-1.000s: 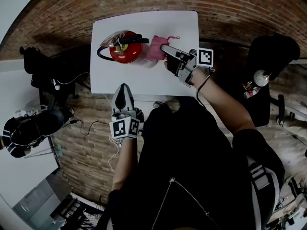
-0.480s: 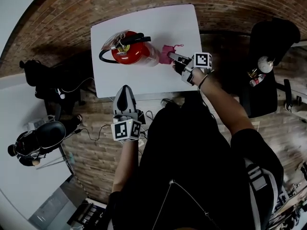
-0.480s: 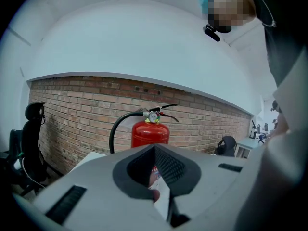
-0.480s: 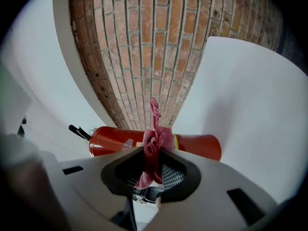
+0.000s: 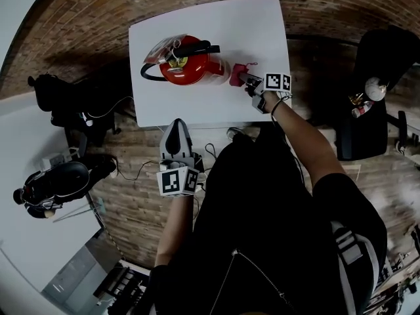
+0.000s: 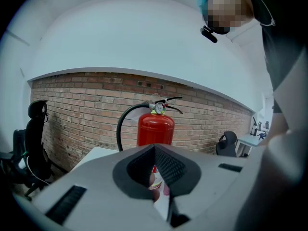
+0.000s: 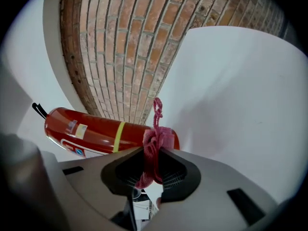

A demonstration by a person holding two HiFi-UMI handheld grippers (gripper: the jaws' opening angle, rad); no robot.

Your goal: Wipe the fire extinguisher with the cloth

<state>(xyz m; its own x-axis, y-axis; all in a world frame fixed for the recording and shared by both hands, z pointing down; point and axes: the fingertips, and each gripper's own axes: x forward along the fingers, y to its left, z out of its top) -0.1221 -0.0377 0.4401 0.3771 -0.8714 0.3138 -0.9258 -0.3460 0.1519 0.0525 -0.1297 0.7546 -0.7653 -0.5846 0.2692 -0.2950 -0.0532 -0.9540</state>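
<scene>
Right gripper (image 7: 153, 166) pinches 1 cloth (image 7: 155, 141) beside 1 fire extinguisher (image 7: 96, 131) on 1 table (image 5: 259, 35).

Red fire extinguisher (image 5: 187, 63) upright on table (image 5: 216, 104) (black hose looped), pink cloth (image 5: 237, 73) bunched beside it

In the right gripper view, the lower end of the cloth (image 7: 156, 137) disappears between the pads of the right gripper (image 7: 153, 154). That gripper's body covers the underside of the fire extinguisher (image 7: 96, 131). The print on the label (image 7: 76, 128) is too small to read.

In the left gripper view, the left gripper (image 6: 155, 149) hides the extinguisher's lower body. A pink scrap in the gap is probably the cloth.

In the head view, only a bit of cloth shows at the extinguisher's 3 o'clock. Whether the two touch cannot be told.
</scene>
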